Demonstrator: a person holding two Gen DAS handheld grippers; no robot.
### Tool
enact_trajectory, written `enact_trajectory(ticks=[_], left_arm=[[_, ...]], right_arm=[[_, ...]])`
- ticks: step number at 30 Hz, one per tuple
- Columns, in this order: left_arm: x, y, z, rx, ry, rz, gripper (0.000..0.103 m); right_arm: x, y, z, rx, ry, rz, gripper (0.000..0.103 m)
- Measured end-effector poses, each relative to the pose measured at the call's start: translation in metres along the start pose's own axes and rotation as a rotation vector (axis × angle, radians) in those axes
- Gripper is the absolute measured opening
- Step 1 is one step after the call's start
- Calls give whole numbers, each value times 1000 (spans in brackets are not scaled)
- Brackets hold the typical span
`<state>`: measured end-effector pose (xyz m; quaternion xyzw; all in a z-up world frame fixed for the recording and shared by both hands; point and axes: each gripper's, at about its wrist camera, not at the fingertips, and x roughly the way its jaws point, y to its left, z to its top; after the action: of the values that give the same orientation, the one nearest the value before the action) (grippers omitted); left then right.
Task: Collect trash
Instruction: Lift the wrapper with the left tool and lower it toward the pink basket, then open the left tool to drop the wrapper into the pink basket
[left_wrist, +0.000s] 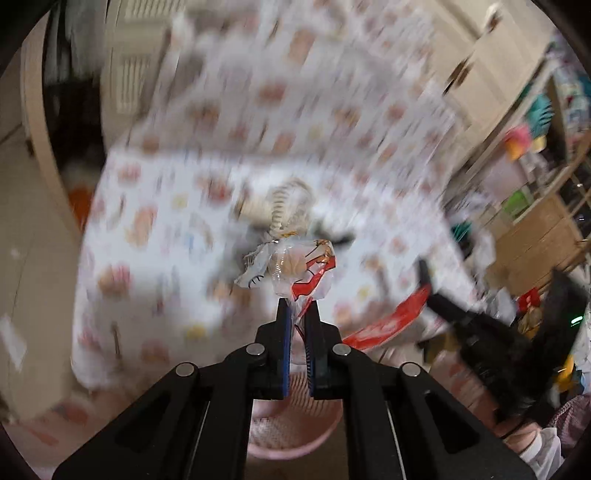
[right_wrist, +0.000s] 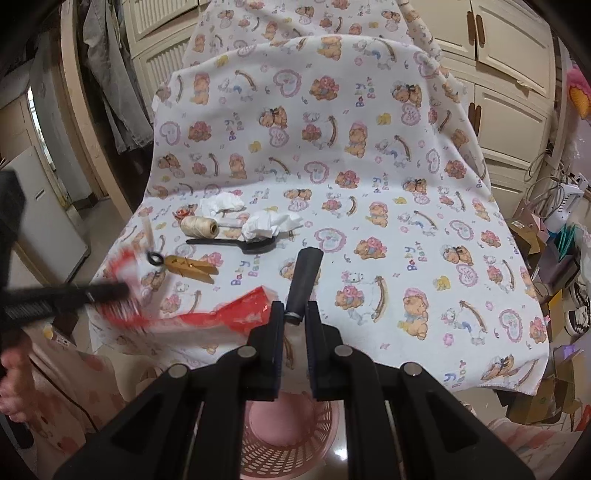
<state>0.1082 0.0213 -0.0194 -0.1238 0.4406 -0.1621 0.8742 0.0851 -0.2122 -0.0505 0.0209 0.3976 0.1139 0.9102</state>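
Observation:
My left gripper (left_wrist: 298, 308) is shut on a crumpled clear wrapper with red print (left_wrist: 295, 267) and holds it in the air; the background is motion-blurred. In the right wrist view it shows as a blurred black shape (right_wrist: 66, 293) with the red-and-white wrapper (right_wrist: 127, 291) at the left. My right gripper (right_wrist: 295, 308) is slightly open and empty above the table's front edge, next to a black cylinder (right_wrist: 303, 280). A red wrapper (right_wrist: 243, 314) lies left of it. Two crumpled white tissues (right_wrist: 271, 223) (right_wrist: 221, 203) lie further back.
A pink perforated basket (right_wrist: 288, 439) stands on the floor below the table's front edge. On the bear-print cloth (right_wrist: 406, 240) lie a twine spool (right_wrist: 199, 226), a black spoon (right_wrist: 240, 244) and a wooden clothespin (right_wrist: 192, 269). Cabinets stand behind; clutter is at the right.

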Motion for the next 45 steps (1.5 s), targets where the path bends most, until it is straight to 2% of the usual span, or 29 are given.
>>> enact_trajectory(ticks=[2,4,6,8,10,11,12,13,14,15,16,18,19,21,23,24,26,27,30,34,36,39,41,45], left_arm=[[-6,1,12,-3,-78,28,6],[0,8,27,-16,-82,17,6],[14,16,33,-58,-6,16,6],[23,14,24,-35,86,-33,6],[29,2,12,46,105,72,6],[40,3,8,57,157,135,6],[49,10,6,17,195,170,5],[52,19,3,-42,211,163,5],[49,22,1,-77,209,109,5],[40,19,1,-70,188,55,5],[29,10,0,-29,152,34,5],[7,-7,-2,77,69,95,5],[1,-10,-4,89,53,116,5],[-7,-10,-7,56,52,71,5],[-9,-6,-10,53,84,15,5],[-8,-9,-13,83,113,11,5],[8,-11,-23,140,192,83,5],[18,-9,-30,135,231,119,5],[42,2,-45,76,339,143,5],[51,-13,-57,184,344,222,5],[57,-11,-61,159,360,224,5],[73,-2,-71,93,444,200,5],[85,0,-83,89,497,220,5],[102,1,-93,76,529,242,5]], right_arm=[[-2,-1,0,3,-9,-7,10],[-3,-4,0,15,-12,-8,10],[-3,-7,-1,27,-9,-10,10],[-4,-9,-2,33,-12,-18,10],[-7,-11,-3,32,-15,-22,10],[-8,-11,-3,30,-20,-26,10],[-10,-13,-3,30,-24,-28,10],[-11,-14,-3,32,-25,-26,10],[-12,-14,-3,34,-27,-24,10],[-13,-15,-3,35,-29,-25,10],[-13,-15,-3,35,-31,-26,10],[-16,-16,-3,34,-36,-21,10],[-17,-16,-3,32,-39,-19,10],[-20,-16,-3,28,-45,-21,10],[-24,-15,-3,33,-49,-15,10],[-27,-15,-3,37,-51,-2,10],[-34,-12,-5,39,-50,29,10],[-38,-9,-7,36,-45,56,10],[-40,1,-15,16,-6,119,10],[-35,13,-29,19,60,178,10],[-33,19,-38,13,86,175,10],[-27,26,-52,-3,142,180,10],[-18,29,-61,-11,192,182,10],[10,36,-77,-74,292,130,11]])
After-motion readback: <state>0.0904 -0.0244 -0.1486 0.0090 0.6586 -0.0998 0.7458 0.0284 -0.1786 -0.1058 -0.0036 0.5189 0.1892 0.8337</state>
